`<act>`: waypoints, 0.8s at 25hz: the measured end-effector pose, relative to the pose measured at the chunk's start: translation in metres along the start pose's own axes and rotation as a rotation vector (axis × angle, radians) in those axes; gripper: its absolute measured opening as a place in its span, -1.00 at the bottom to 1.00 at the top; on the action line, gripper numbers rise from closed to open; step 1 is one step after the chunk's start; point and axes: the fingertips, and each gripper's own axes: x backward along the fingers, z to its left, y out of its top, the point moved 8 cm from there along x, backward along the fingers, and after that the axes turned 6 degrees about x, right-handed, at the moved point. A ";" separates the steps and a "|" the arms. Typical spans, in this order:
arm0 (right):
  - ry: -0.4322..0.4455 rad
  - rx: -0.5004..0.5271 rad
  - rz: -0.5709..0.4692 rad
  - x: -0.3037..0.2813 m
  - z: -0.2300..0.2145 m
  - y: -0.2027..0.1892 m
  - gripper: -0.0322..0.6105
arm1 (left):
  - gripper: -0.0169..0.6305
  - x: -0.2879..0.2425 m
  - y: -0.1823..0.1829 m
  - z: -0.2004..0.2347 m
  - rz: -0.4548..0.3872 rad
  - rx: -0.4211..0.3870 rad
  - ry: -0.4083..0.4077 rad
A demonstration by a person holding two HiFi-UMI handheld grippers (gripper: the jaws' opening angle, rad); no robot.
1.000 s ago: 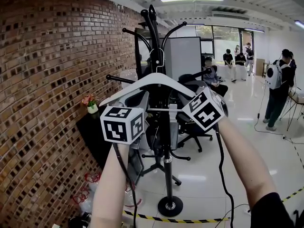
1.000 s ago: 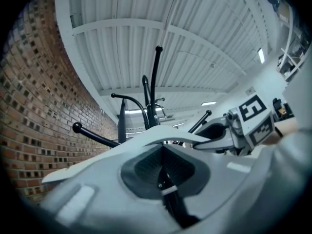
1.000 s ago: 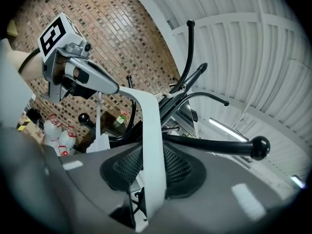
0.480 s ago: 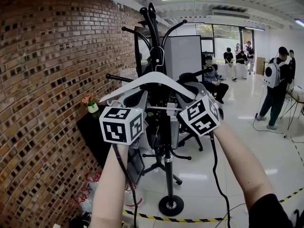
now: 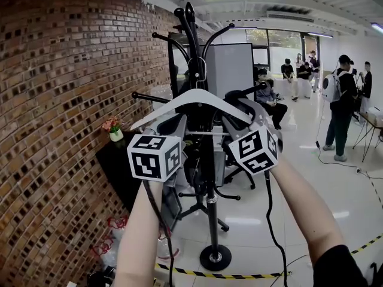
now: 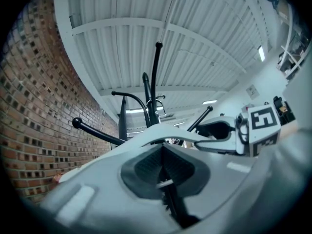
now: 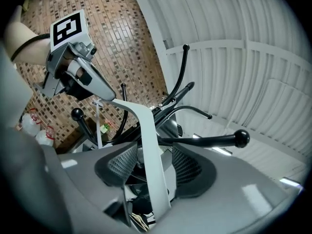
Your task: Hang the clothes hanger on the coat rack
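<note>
A white clothes hanger sits high against the black coat rack, its metal hook close to the pole among the pegs. My left gripper holds the hanger's left side; in the left gripper view its pads are closed on the hanger's thin lower bar, under the white arm. My right gripper is at the hanger's right arm. Its jaws have just been opening: in the right gripper view the white arm passes between the pads with a gap on each side.
A brick wall runs along the left, with a dark table and a small flower pot beside it. Office chairs stand behind the rack. Several people are at the back right. Striped tape crosses the floor.
The right gripper's jaws have spread away from the hanger's arm, and its marker cube has tipped and dropped slightly. The left gripper and hanger have barely shifted.
</note>
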 end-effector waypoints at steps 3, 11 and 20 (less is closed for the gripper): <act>-0.024 -0.003 -0.019 0.010 -0.002 0.000 -0.19 | -0.93 0.004 0.002 -0.001 -0.023 -0.004 0.016; -0.097 -0.096 -0.144 0.047 -0.015 0.012 -0.19 | -0.93 0.034 0.022 -0.006 -0.104 0.001 0.039; -0.101 -0.244 -0.315 0.114 0.005 0.043 -0.31 | -0.93 0.078 0.010 -0.060 -0.175 0.090 -0.072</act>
